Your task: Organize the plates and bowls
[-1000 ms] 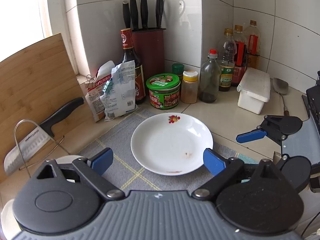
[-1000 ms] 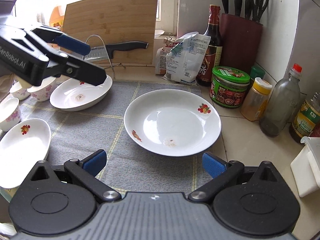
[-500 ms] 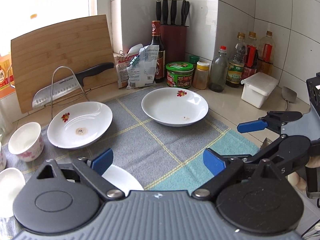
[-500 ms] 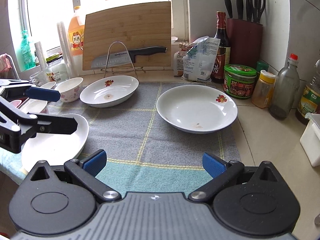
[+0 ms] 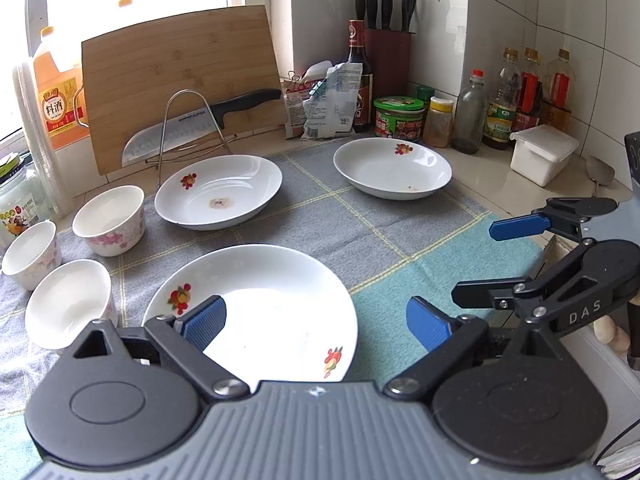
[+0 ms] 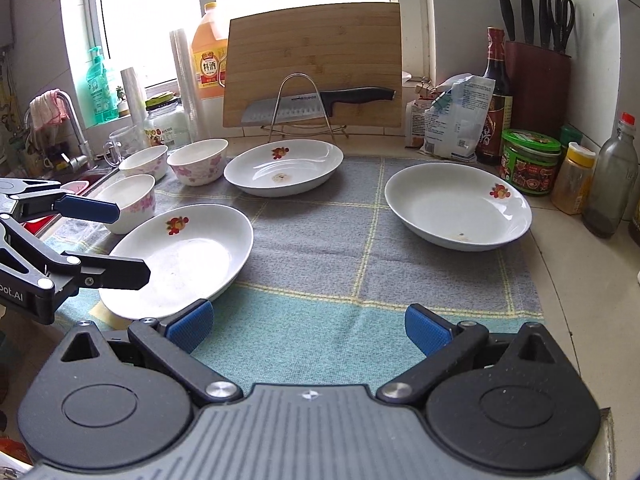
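Observation:
Three white plates with fruit prints lie on the checked cloth [image 5: 360, 240]: a near plate [image 5: 272, 304] [image 6: 188, 256], a back left plate [image 5: 218, 190] [image 6: 284, 166] and a back right plate [image 5: 392, 168] [image 6: 458, 204]. Three white floral bowls [image 5: 108, 220] [image 6: 198, 162] stand at the left. My left gripper [image 5: 316, 322] is open and empty, just above the near plate's front. My right gripper [image 6: 308, 328] is open and empty over the cloth's front edge; it also shows at the right in the left wrist view [image 5: 520, 264].
A bamboo cutting board [image 6: 312, 64] and a cleaver [image 6: 316, 106] on a wire stand are at the back. Jars, bottles, a knife block [image 6: 536, 80] and snack bags [image 6: 456, 116] line the back right corner. A white box [image 5: 544, 152] sits right. The sink and tap [image 6: 68, 128] are left.
Both grippers have pulled back and up from the back right plate, so the whole cloth, all the plates and the bowls have come into view. Both stay open.

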